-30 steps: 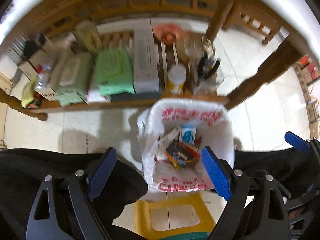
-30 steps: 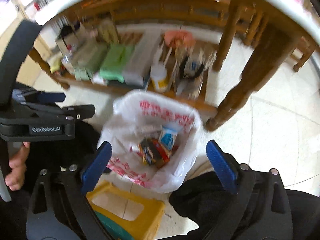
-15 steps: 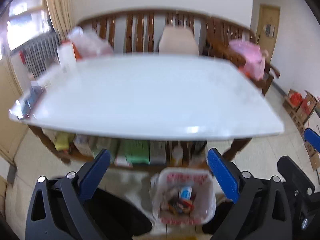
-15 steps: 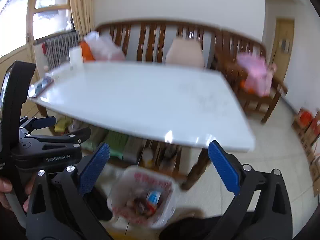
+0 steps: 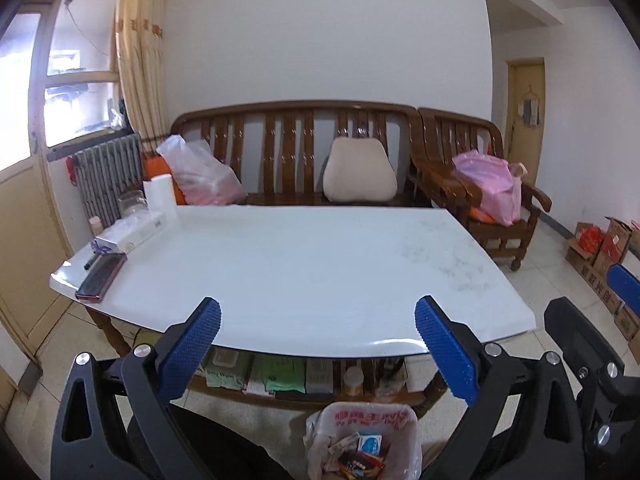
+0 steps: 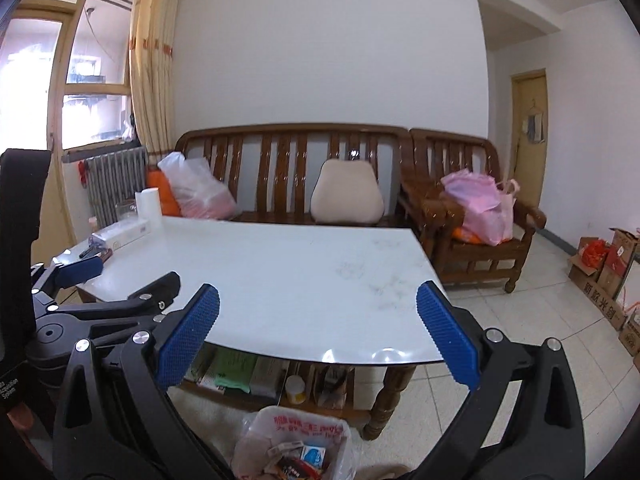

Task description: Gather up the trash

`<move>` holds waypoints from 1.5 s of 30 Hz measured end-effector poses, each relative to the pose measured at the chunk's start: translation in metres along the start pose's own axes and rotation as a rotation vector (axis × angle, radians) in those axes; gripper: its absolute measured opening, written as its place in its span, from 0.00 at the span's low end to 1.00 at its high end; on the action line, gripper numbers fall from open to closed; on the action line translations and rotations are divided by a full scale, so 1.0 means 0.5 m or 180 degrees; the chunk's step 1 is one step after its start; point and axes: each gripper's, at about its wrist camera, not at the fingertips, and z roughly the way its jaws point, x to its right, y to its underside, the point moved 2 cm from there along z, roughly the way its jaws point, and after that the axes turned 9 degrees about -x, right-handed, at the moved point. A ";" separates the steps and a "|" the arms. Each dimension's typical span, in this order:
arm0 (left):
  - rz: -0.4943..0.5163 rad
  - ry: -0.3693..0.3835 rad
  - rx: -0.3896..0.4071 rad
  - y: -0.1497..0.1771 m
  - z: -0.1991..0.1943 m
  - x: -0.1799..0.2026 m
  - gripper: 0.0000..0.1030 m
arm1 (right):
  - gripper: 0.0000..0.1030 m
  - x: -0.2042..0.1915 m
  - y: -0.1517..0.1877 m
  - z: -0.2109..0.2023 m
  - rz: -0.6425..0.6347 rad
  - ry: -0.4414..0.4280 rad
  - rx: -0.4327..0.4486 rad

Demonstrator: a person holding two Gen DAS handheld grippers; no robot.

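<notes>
Both of my grippers have swung up from looking into the trash bag [image 5: 362, 446] to facing the white table [image 5: 288, 272], and the left gripper [image 5: 318, 344] and right gripper [image 6: 318, 338] both stand wide with nothing between the pads. Collected wrappers sit in the bag on the tiled floor [image 6: 520, 360], below and just ahead of my fingers, slightly nearer my right; I see no trash on the tabletop, only a phone [image 5: 100, 277] and boxes at its far left corner.
</notes>
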 end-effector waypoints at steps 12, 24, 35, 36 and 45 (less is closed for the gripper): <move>-0.0056 0.0004 0.0013 -0.001 -0.031 -0.002 0.92 | 0.94 -0.003 -0.003 -0.026 0.0063 -0.0031 0.0100; 0.0002 -0.0015 -0.0117 0.005 -0.020 0.005 0.93 | 0.94 -0.001 -0.002 -0.033 0.0105 -0.0009 0.0074; 0.0020 -0.0065 -0.0135 0.004 -0.018 0.008 0.93 | 0.94 -0.001 -0.003 -0.034 0.0120 0.0004 0.0068; 0.0022 -0.0065 -0.0138 0.004 -0.018 0.007 0.93 | 0.94 -0.001 -0.003 -0.033 0.0120 0.0005 0.0065; 0.0019 -0.0104 -0.0170 0.003 -0.014 0.008 0.93 | 0.94 0.000 -0.006 -0.030 0.0133 0.0017 0.0049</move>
